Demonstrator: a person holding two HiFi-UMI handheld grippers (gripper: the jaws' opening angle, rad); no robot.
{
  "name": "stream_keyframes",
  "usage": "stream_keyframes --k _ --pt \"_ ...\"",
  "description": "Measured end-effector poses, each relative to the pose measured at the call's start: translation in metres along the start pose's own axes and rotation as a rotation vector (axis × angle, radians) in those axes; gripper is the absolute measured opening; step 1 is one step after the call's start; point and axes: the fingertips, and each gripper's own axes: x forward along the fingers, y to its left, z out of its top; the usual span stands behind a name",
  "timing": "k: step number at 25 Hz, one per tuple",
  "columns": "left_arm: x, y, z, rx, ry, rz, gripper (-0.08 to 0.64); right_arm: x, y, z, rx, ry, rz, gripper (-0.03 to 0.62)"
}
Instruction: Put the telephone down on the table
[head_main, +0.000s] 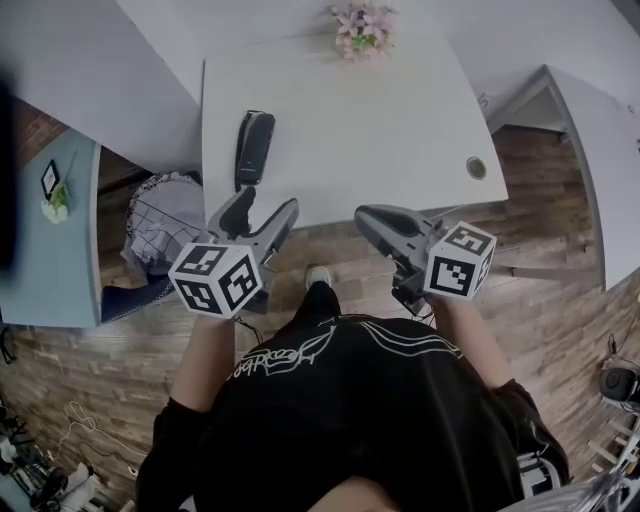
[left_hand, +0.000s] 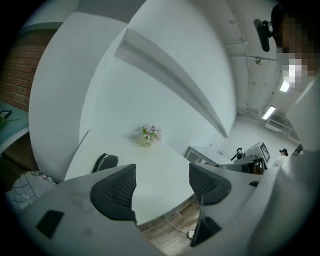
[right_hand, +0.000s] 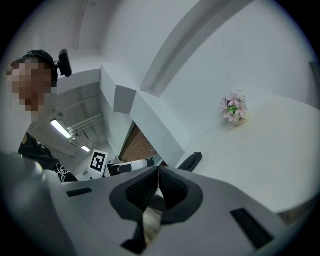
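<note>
Dark wire-mesh basket (head_main: 160, 225) on the wood floor left of the matte white table (head_main: 400, 140); contents hard to make out. Slim black plastic telephone handset (head_main: 254, 148) lies flat on the table's left part, clear of both grippers. Left gripper (head_main: 262, 208): ribbed black pads wide apart, nothing between. Right gripper (head_main: 368, 218): pads pressed together, empty. Small pink flower bunch (head_main: 363, 28) at the far edge, its vase not visible.

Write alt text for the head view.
A black telephone handset lies on the white table, near its left edge. In front of it the left hand-held gripper is open and empty; the right hand-held gripper is shut. Pink flowers stand at the table's far edge.
</note>
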Motion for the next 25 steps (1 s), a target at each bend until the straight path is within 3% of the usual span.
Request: stream_keyframes --k 5,7,10,13,20,25 --pt "-0.041 -0.064 -0.005 -0.014 -0.067 -0.064 0.207 -0.034 0.044 -0.009 -0.057 -0.029 0.045 0.040" --pt "-0.057 -0.092 -0.008 0.009 -0.090 -0.090 0.180 -0.051 0.062 -0.014 -0.088 -0.040 0.054 0.040" --pt "-0.078 -0.133 -0.011 0.066 -0.111 -0.126 0.068 -0.075 0.089 -0.018 -0.138 -0.060 0.065 0.040" --pt "-0.098 -0.172 -0.012 0.109 -0.129 -0.173 0.023 -0.098 0.115 -0.022 -0.190 -0.077 0.076 0.040" --pt "-0.118 -0.221 -0.033 0.069 -0.092 -0.304 0.006 -0.137 0.150 -0.034 -0.168 -0.139 0.119 0.038" --pt "-0.137 -0.248 -0.031 0.034 -0.132 -0.366 0.006 -0.157 0.168 -0.038 -0.178 -0.154 0.124 0.038"
